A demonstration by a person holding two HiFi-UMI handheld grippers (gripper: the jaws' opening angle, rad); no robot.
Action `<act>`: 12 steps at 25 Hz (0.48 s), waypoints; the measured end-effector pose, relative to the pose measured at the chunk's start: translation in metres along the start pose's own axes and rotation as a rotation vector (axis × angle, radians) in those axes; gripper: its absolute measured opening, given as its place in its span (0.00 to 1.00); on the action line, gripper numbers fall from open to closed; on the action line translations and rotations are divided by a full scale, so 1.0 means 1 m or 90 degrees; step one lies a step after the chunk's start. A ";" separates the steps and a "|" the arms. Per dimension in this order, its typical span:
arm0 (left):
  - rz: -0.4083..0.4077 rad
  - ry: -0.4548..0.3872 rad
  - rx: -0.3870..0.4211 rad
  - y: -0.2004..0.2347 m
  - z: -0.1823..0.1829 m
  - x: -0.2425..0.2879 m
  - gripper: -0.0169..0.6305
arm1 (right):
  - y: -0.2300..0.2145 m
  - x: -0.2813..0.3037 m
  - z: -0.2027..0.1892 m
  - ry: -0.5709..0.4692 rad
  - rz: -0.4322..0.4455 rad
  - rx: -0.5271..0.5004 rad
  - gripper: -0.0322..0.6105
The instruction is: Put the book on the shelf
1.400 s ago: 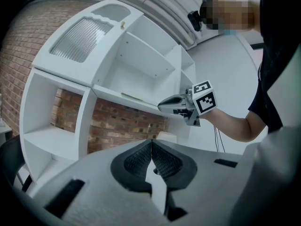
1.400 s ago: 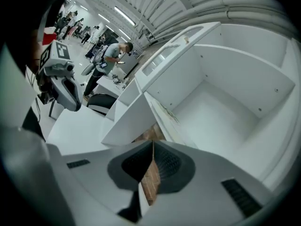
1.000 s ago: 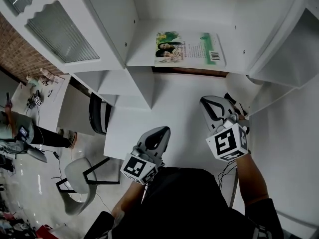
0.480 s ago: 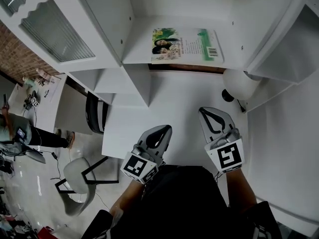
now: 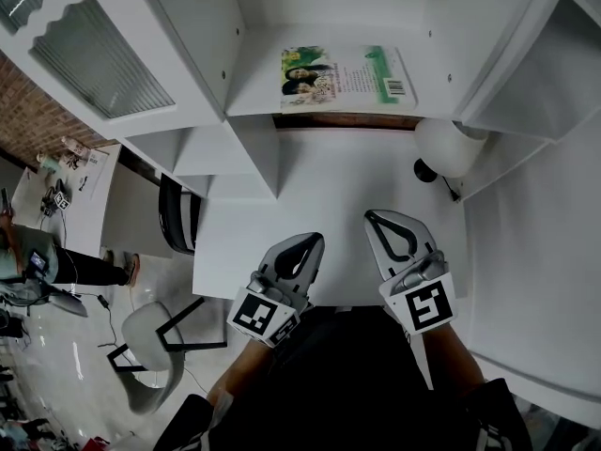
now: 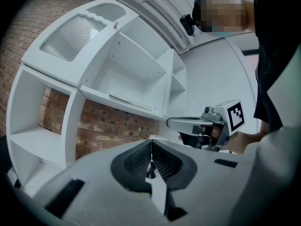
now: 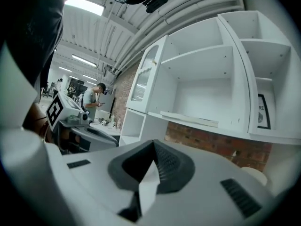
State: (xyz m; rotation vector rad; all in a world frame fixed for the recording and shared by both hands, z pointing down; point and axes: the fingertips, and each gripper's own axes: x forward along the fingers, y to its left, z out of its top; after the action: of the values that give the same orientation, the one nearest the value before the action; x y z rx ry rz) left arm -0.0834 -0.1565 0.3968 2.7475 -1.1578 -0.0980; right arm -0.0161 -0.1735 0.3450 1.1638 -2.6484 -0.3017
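Note:
The book (image 5: 346, 75), with a green and white cover showing people, lies flat on the white shelf (image 5: 254, 101) above the desk. In the gripper views it shows as a thin slab on that shelf (image 6: 129, 100) (image 7: 190, 118). Both grippers hover over the near part of the desk, well short of the shelf. My left gripper (image 5: 311, 241) (image 6: 151, 143) is shut with nothing between its pads. My right gripper (image 5: 379, 220) (image 7: 154, 144) is also shut and empty. Each shows in the other's view: the right gripper (image 6: 207, 124), the left gripper (image 7: 70, 119).
A white globe lamp (image 5: 449, 146) stands at the desk's (image 5: 319, 195) back right corner. A cabinet door with ribbed glass (image 5: 99, 59) hangs at the upper left. On the floor to the left are a grey chair (image 5: 150, 346) and a standing person (image 5: 33, 256).
My right gripper has drawn back from the shelf toward me and rolled, so its marker cube now faces up. The left gripper has stayed where it was.

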 end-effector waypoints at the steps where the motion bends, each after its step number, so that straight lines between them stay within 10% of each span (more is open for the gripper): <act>1: -0.002 -0.002 0.003 -0.001 0.002 -0.001 0.05 | 0.001 -0.002 0.004 -0.014 -0.009 0.008 0.10; 12: -0.047 -0.020 0.043 -0.016 0.015 -0.015 0.05 | 0.021 -0.029 0.024 -0.117 -0.079 0.099 0.10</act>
State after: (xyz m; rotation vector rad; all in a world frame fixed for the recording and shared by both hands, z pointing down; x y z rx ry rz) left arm -0.0842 -0.1367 0.3795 2.8586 -1.0862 -0.1138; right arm -0.0187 -0.1360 0.3243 1.4171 -2.8050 -0.2382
